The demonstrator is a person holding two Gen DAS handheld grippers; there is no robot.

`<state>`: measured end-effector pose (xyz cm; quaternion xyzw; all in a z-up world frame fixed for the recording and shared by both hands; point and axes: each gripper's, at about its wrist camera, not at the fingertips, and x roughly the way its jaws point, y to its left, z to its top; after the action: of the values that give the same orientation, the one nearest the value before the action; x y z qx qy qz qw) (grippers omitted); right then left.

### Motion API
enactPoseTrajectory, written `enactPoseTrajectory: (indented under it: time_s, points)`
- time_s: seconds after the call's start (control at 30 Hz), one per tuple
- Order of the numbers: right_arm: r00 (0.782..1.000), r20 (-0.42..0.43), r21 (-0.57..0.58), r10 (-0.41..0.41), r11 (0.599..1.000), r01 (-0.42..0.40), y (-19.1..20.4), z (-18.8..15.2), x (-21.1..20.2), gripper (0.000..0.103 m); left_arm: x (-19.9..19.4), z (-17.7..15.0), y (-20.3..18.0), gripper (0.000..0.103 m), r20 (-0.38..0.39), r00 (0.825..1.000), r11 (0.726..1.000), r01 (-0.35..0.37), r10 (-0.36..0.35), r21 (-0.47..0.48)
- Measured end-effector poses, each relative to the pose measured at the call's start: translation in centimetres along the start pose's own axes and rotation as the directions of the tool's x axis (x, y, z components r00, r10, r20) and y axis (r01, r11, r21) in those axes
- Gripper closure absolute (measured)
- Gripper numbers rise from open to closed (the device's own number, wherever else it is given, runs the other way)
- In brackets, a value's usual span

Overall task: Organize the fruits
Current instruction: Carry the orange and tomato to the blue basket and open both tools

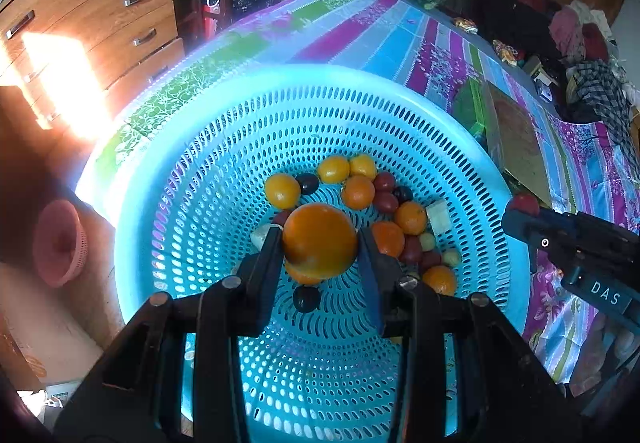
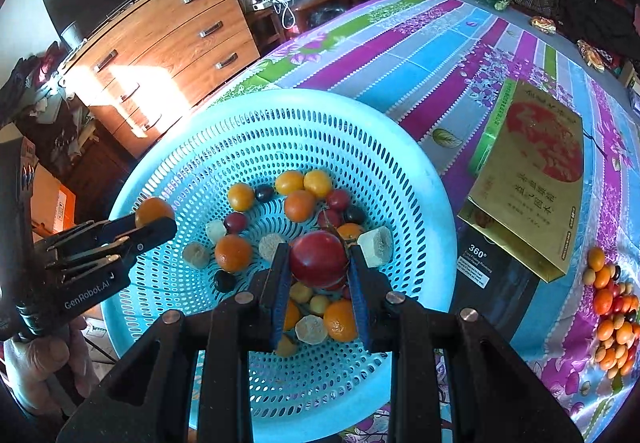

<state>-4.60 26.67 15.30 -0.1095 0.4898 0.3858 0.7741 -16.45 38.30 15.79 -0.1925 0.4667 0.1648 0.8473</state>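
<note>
A large blue perforated basket [image 1: 208,147] stands on the table and holds several oranges, dark plums and pale chunks; it also shows in the right wrist view [image 2: 248,115]. My left gripper [image 1: 320,243] is shut on an orange fruit [image 1: 320,241] and holds it above the basket's middle; it also shows from the side in the right wrist view [image 2: 154,217]. My right gripper [image 2: 318,263] is shut on a red fruit [image 2: 318,259] above the basket; it shows in the left wrist view [image 1: 520,211] over the basket's right rim.
A gold and green box [image 2: 532,171] lies right of the basket on a striped tablecloth [image 2: 420,55]. A heap of small fruits [image 2: 612,315] lies at the table's right edge. A wooden drawer chest [image 1: 92,15] stands left. A pink basket [image 1: 60,243] sits below the table's left edge.
</note>
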Motion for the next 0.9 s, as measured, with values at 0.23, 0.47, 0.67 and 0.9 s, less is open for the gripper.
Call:
enactPoseTrajectory:
  time_s: [0.23, 0.47, 0.67, 0.9]
  points:
    - [1.0, -0.004, -0.004, 0.016, 1.0, -0.016, -0.1, 0.1, 0.3, 0.072, 0.5, 0.1, -0.1, 0.065, -0.015, 1.0, 1.0, 0.002, -0.002, 0.007]
    - [1.0, 0.0, -0.006, 0.014, 1.0, -0.014, -0.3, 0.1, 0.3, 0.071, 0.6, 0.1, 0.0, 0.065, -0.02, 1.0, 1.0, -0.011, 0.011, 0.007]
    - [1.0, 0.02, 0.015, 0.014, 1.0, -0.014, -0.9, 0.0, 0.1, 0.041, 0.7, 0.0, 0.1, 0.02, -0.022, 0.999, 0.999, -0.032, 0.032, 0.001]
    - [1.0, 0.022, 0.016, 0.022, 1.0, -0.022, -1.1, 0.0, 0.0, 0.041, 0.8, 0.0, -0.1, 0.02, -0.02, 0.999, 0.999, -0.035, 0.035, -0.001]
